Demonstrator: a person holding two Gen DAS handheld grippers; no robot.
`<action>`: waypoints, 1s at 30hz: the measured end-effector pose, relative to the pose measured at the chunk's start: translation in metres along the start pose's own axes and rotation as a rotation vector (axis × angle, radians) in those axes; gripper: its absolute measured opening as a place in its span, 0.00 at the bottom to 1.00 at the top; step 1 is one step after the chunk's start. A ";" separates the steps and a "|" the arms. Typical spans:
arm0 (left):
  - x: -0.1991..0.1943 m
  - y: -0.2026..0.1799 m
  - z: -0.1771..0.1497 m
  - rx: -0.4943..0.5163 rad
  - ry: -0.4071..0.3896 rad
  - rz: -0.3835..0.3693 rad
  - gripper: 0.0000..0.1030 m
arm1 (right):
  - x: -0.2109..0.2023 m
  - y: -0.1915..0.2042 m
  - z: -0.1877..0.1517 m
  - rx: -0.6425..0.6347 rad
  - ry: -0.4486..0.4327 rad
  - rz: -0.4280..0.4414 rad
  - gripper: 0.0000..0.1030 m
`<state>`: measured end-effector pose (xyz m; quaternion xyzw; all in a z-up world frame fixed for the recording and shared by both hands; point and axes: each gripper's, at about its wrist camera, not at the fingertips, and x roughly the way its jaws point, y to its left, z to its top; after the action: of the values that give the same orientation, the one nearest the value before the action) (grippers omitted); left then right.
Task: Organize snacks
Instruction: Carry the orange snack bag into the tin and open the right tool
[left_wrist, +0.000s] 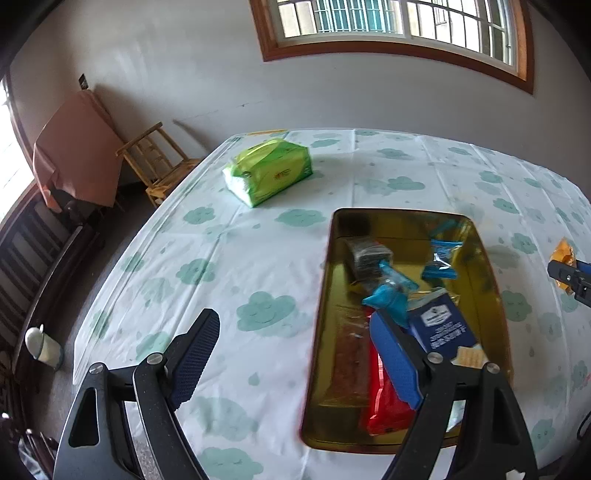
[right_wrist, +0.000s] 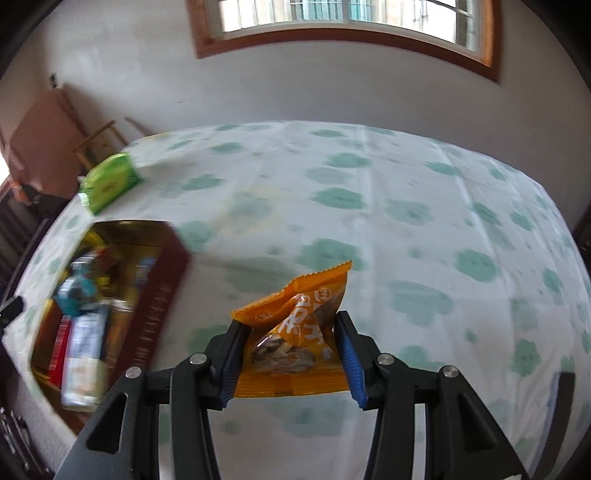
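Right tongs (right_wrist: 291, 350) pinching a crinkled orange foil snack packet (right_wrist: 295, 328) printed with white characters, too creased to read, lifted above the cloud-patterned tablecloth (right_wrist: 406, 206). Left tongs (left_wrist: 295, 354) spread wide, nothing between, hanging over the near end of the gold rectangular tin tray (left_wrist: 491, 295) of snacks. Beside the right finger, a navy carton (left_wrist: 443, 325) with white lettering, unreadable. Ahead-left, a green tissue pack (left_wrist: 267, 170).
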<state>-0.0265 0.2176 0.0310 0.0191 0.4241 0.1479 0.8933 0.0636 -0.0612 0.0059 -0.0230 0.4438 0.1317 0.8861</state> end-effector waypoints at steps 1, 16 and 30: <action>0.001 0.003 -0.001 -0.005 0.003 0.004 0.79 | 0.000 0.011 0.002 -0.017 -0.003 0.018 0.46; 0.011 0.046 -0.023 -0.081 0.062 0.063 0.80 | 0.020 0.122 0.008 -0.220 0.021 0.150 0.46; 0.013 0.058 -0.028 -0.100 0.077 0.074 0.80 | 0.036 0.143 0.010 -0.279 0.026 0.113 0.46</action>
<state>-0.0544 0.2739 0.0121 -0.0157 0.4491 0.2023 0.8701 0.0553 0.0859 -0.0058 -0.1224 0.4333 0.2413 0.8597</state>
